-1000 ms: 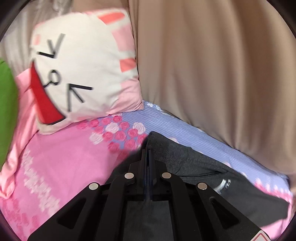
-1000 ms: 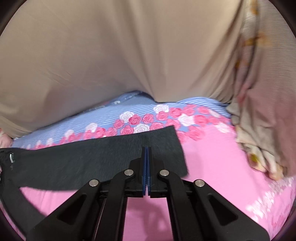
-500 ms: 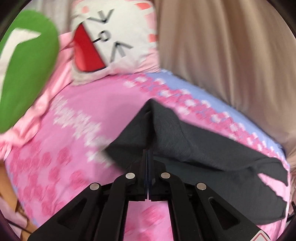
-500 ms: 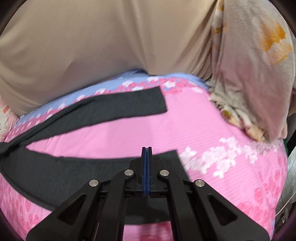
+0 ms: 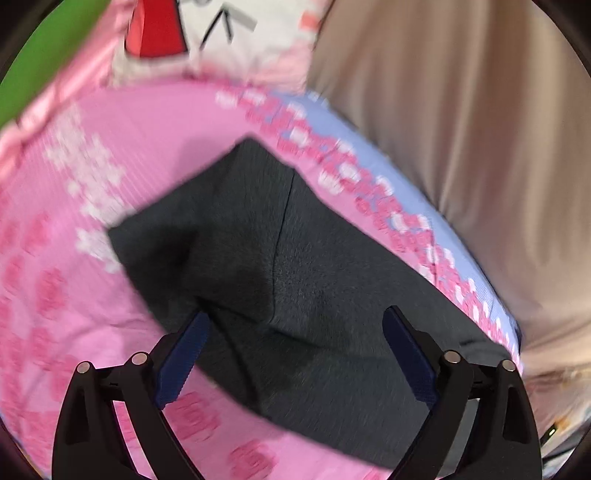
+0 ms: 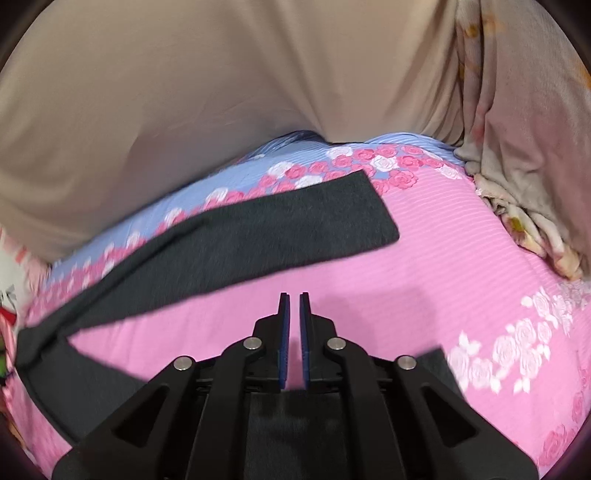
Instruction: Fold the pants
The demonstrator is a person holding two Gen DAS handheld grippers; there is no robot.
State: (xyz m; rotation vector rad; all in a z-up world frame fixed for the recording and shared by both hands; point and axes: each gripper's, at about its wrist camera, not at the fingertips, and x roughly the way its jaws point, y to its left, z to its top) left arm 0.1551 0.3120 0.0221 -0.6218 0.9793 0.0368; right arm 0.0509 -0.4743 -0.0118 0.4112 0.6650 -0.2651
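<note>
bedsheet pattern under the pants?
Pink bedsheet with fine stripes, rose print and a blue striped band along the far edge; clearest in the right wrist view.

A bedroom at home — a made-up bed.
A pink rose-print bedsheet is covering the mattress, a cartoon pillow is lying near a beige curtain.

Both grippers' fingers just opened, releasing the pants.

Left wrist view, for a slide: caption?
Open left tongs above dark grey pants on pink floral bedsheet.
</note>
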